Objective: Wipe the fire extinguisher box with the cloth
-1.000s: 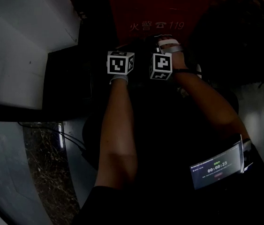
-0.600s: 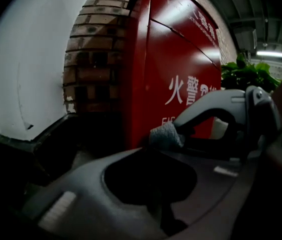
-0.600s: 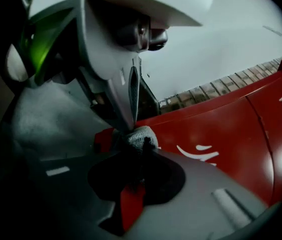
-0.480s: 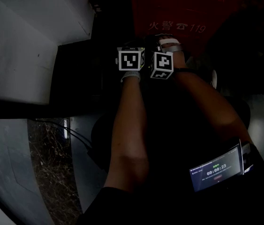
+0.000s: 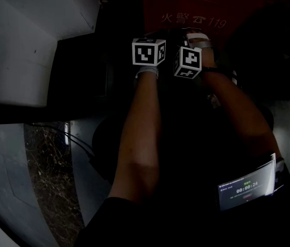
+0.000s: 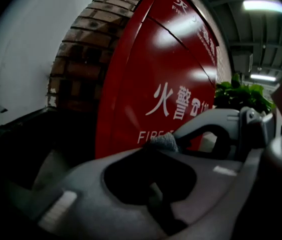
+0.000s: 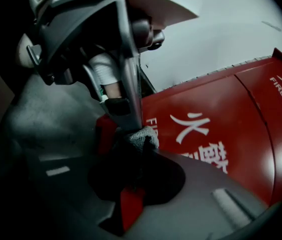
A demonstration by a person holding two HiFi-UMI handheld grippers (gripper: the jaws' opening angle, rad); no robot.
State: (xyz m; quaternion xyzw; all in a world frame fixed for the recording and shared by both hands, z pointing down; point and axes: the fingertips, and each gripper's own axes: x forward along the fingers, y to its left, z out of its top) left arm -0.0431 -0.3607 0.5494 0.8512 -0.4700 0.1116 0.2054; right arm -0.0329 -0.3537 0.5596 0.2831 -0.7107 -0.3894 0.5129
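Left tool [image 6: 160, 148] and right tool [image 7: 136, 143] both clamped on grey cloth [image 7: 145, 134] before fire extinguisher box [image 6: 156, 79]

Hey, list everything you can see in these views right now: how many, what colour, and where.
fire extinguisher box: one, red with white lettering, straight ahead of both tools
cloth: one, grey, at the tips of both tools, in front of the box
brick wall: one, brown, left of the box
white wall: one, white, far left in the head view
plant: one, green, right of the box
ceiling lights: two, white, overhead at right
cables: a few, dark, on the floor at lower left
timer screen: one, lit, at the person's waist
left tool: one, grey, shut on the cloth
right tool: one, grey, shut on the cloth
forearms: two, bare, reaching toward the box
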